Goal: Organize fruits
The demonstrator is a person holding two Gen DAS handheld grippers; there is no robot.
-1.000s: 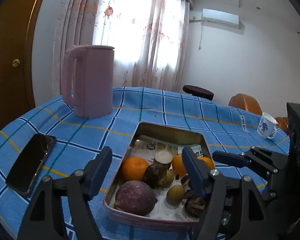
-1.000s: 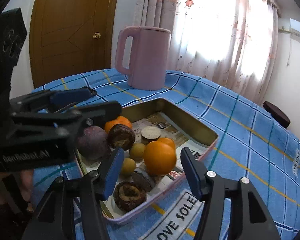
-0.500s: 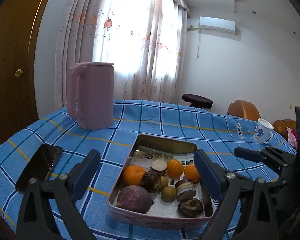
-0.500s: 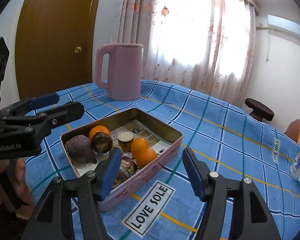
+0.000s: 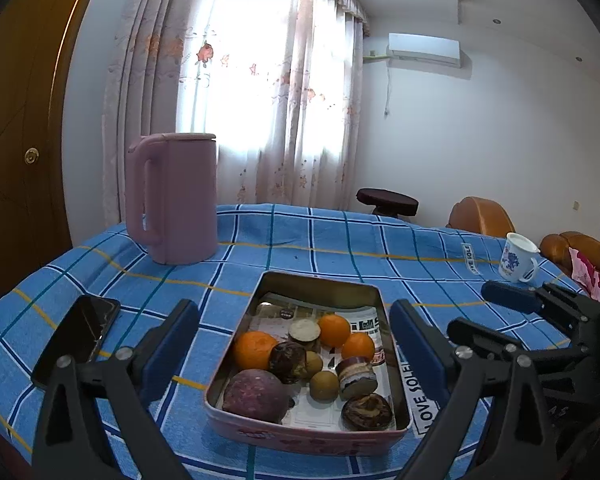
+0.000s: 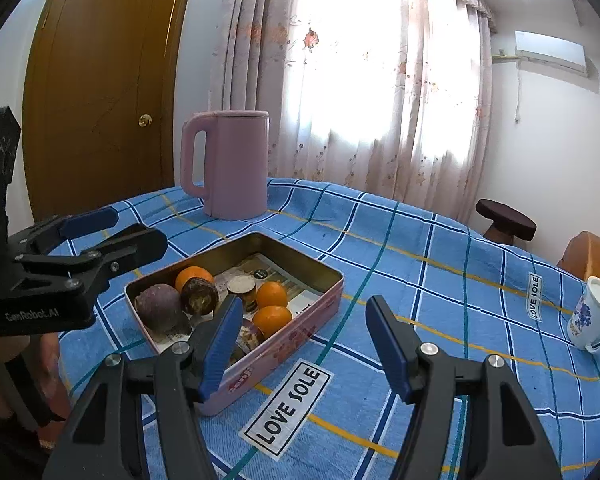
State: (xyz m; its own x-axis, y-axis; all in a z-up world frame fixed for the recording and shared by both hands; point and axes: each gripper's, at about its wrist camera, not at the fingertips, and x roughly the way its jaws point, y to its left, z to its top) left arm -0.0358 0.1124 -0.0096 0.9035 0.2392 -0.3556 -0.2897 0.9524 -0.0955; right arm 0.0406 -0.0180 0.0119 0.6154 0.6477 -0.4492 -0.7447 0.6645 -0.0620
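Note:
A pink rectangular tin [image 5: 300, 438] [image 6: 300, 330] sits on the blue checked tablecloth. It holds three oranges [image 5: 254, 350], a large purple fruit [image 5: 256, 396] [image 6: 158, 308], dark brown fruits [image 5: 288, 360] and small greenish ones [image 5: 324, 385]. My left gripper [image 5: 294, 350] is open and empty, held back above the tin's near end. My right gripper [image 6: 304, 344] is open and empty, above the tin's right side. The right gripper shows at the right of the left wrist view [image 5: 516, 312]; the left gripper shows at the left of the right wrist view [image 6: 108, 232].
A pink kettle [image 5: 172, 200] [image 6: 228, 164] stands at the back of the table. A black phone [image 5: 78, 336] lies left of the tin. A white cup with blue print [image 5: 516, 258] [image 6: 594, 314] stands at the right. A stool [image 5: 388, 200] and orange chairs stand beyond the table.
Both grippers have pulled back and up from the tin, so it looks smaller and farther. Both stay open and empty. The fruits have not moved.

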